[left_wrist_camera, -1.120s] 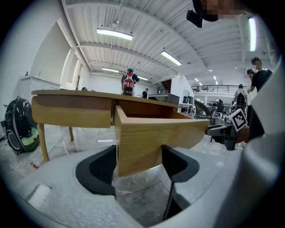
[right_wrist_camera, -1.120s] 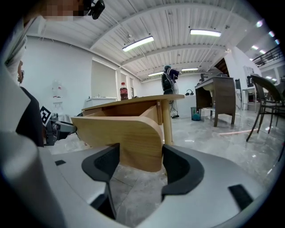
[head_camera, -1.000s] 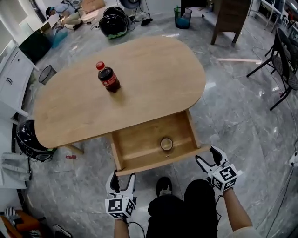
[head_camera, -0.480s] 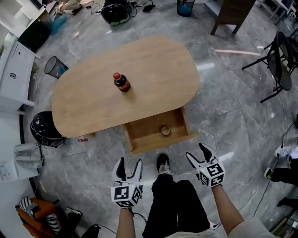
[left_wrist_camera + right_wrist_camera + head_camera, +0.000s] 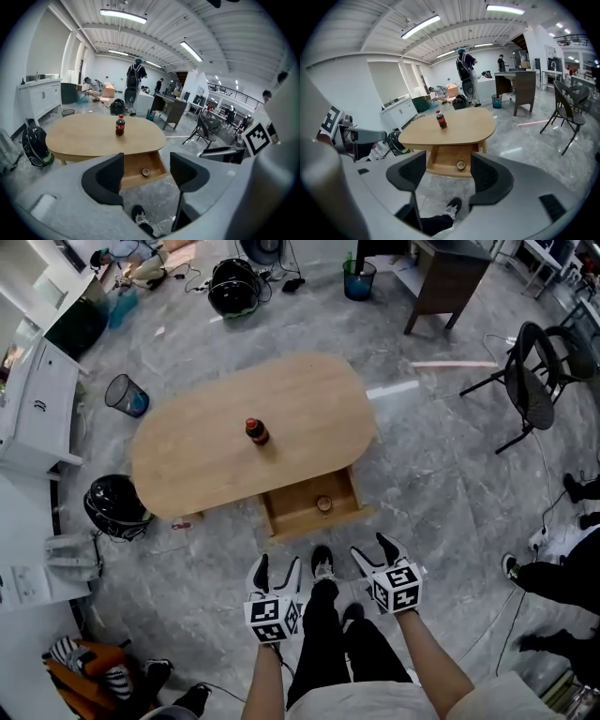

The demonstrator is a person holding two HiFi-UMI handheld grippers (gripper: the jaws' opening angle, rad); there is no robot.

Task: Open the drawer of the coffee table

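The drawer (image 5: 302,512) of the desk (image 5: 206,460) stands pulled out from the near long side, toward the person. Its wooden floor is open to the room and a small round thing (image 5: 323,504) lies in its right half; I cannot tell what that is. Judging by how far the box juts from under the top, the opening looks done.

The person stands well clear of the desk, one shoe (image 5: 322,564) pointing at the drawer front. Both tools hang low in front of the legs, over bare floor. The left hand-held gripper (image 5: 277,568) has its jaws spread, and its own view shows only the distant drawer and floor through the gap, so it grasps nothing. The right hand-held gripper (image 5: 373,551) is likewise released: its jaws are parted, and between them there is only the far-off drawer and the person's shoe. Neither touches the drawer front or anything else.

I read the stance as room given to the drawer. Standing clear keeps legs and tools out of its way, and both tools point roughly at it, so each camera looks straight into the open box.

On top a cola bottle (image 5: 256,431) stands upright near the middle, well away from the drawer's edge, where a pull on the drawer would be less likely to tip it. A black helmet (image 5: 117,505) lies on the floor by the desk's left end, and a small bin (image 5: 125,395) stands further off.
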